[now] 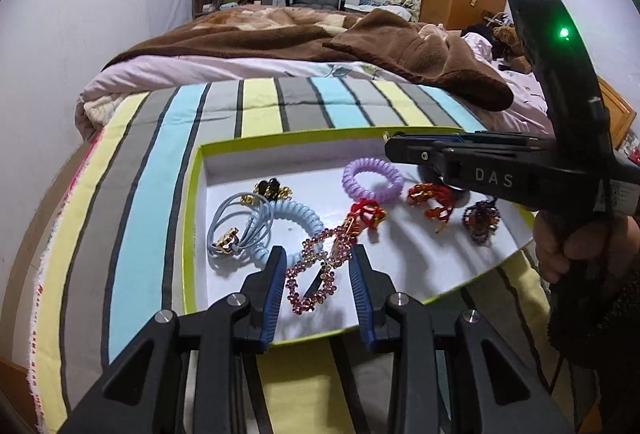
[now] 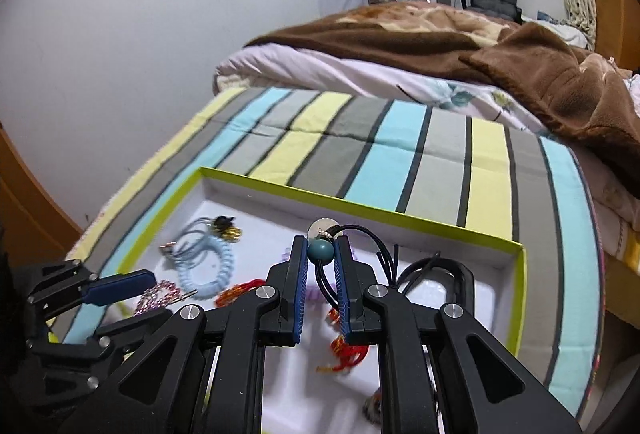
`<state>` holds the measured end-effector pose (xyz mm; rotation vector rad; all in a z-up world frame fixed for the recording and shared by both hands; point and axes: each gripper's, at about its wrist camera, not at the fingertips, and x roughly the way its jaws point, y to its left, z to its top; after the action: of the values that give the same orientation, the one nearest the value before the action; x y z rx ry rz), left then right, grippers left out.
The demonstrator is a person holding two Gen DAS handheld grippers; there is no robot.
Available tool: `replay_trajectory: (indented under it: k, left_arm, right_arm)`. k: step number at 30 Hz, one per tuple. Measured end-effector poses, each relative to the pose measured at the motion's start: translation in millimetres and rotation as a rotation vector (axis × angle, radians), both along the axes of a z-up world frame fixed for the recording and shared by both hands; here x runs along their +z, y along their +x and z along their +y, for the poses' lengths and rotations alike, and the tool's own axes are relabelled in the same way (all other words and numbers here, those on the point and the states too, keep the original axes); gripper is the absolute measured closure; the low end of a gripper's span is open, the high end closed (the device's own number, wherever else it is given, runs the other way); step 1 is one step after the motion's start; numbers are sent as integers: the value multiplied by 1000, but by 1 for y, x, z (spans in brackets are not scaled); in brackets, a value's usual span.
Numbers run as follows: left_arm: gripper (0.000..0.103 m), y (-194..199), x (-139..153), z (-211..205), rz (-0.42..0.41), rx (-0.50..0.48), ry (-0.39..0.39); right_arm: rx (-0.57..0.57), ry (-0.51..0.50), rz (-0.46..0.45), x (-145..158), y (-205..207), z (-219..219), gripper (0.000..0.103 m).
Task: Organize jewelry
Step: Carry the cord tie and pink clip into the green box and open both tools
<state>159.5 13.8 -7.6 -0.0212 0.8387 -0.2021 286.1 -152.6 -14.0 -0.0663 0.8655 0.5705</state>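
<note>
A shallow white tray with a lime-green rim (image 1: pixel 192 218) (image 2: pixel 360 207) lies on a striped cloth and holds jewelry. My left gripper (image 1: pixel 317 261) hangs open just above a pink beaded bracelet (image 1: pixel 312 274), which lies on the tray floor between its blue pads without being pinched. My right gripper (image 2: pixel 320 250) is shut on the teal bead (image 2: pixel 320 252) of a black cord necklace (image 2: pixel 384 254). A silver disc (image 2: pixel 322 228) sits just beyond the bead. In the left wrist view the right gripper (image 1: pixel 390 145) reaches in over the tray's far right side.
In the tray lie a purple coil tie (image 1: pixel 373 179), a light blue coil tie (image 1: pixel 280 222), grey-blue elastics (image 1: pixel 228 230), a black and gold clip (image 1: pixel 272 189), red bracelets (image 1: pixel 432 199) and a dark beaded one (image 1: pixel 482 220). A brown blanket (image 1: pixel 320 33) covers the bed behind.
</note>
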Motion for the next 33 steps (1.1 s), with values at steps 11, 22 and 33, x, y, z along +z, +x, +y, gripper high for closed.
replay_trajectory:
  k: [11, 22, 33]
  left_arm:
    - [69, 3, -11, 1, 32, -5, -23]
    - [69, 5, -12, 0, 40, -1, -21]
    - [64, 1, -7, 0, 25, -2, -26]
  right_arm:
    - [-3, -62, 25, -19, 12, 7, 89]
    - [-17, -66, 30, -21, 14, 8, 83]
    - [-34, -16, 16, -11, 7, 2, 60]
